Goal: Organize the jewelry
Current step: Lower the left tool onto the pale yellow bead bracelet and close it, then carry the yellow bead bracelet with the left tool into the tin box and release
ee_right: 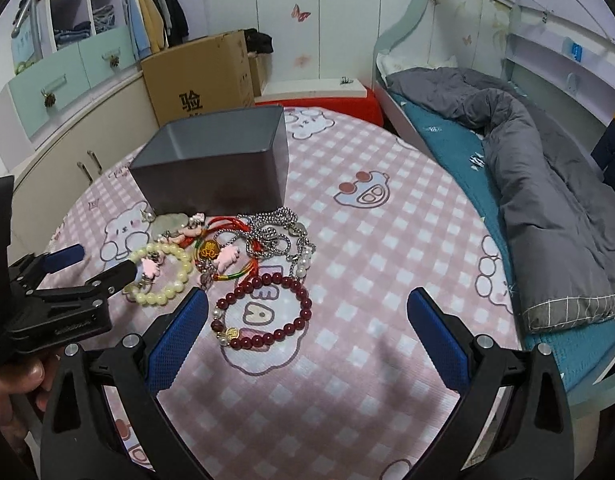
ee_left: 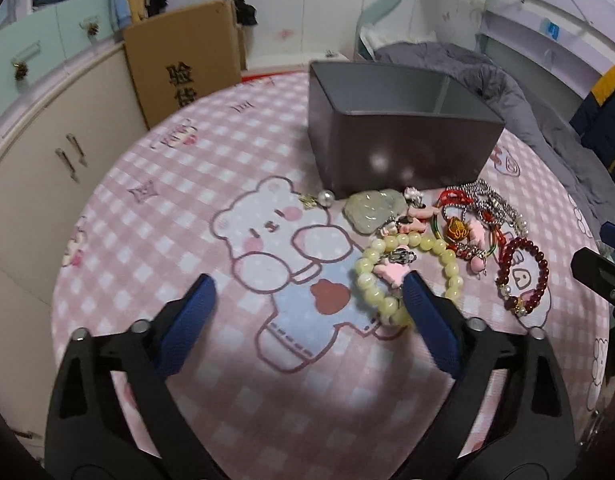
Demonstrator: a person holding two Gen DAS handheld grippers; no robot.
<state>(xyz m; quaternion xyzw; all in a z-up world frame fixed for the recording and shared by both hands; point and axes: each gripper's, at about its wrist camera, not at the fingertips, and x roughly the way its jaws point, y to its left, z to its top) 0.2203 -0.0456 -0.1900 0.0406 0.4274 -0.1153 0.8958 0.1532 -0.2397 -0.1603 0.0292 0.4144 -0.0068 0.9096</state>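
A pile of jewelry lies on the pink checked cloth [ee_right: 387,264] in front of a grey open box [ee_left: 399,148] [ee_right: 215,172]. My left gripper [ee_left: 309,288] [ee_right: 103,265] is open, low over the cloth. Its right finger [ee_left: 427,320] overlaps a pale yellow bead bracelet [ee_left: 451,268] [ee_right: 163,299] with a pink clip on it. My right gripper [ee_right: 309,308] is open too. A dark red bead bracelet [ee_right: 285,280] [ee_left: 541,258] lies between its fingers, close to the left one. Behind are a silver chain [ee_right: 275,236], a red cord bracelet [ee_right: 211,252] and a jade pendant [ee_left: 371,210].
A pearl earring [ee_left: 327,198] sits left of the box. A bed with a grey quilt [ee_right: 547,200] runs along the right. A cardboard carton [ee_right: 203,76] and cream cabinets [ee_left: 47,168] stand beyond the cloth's left edge. A hand [ee_right: 15,380] holds the left gripper.
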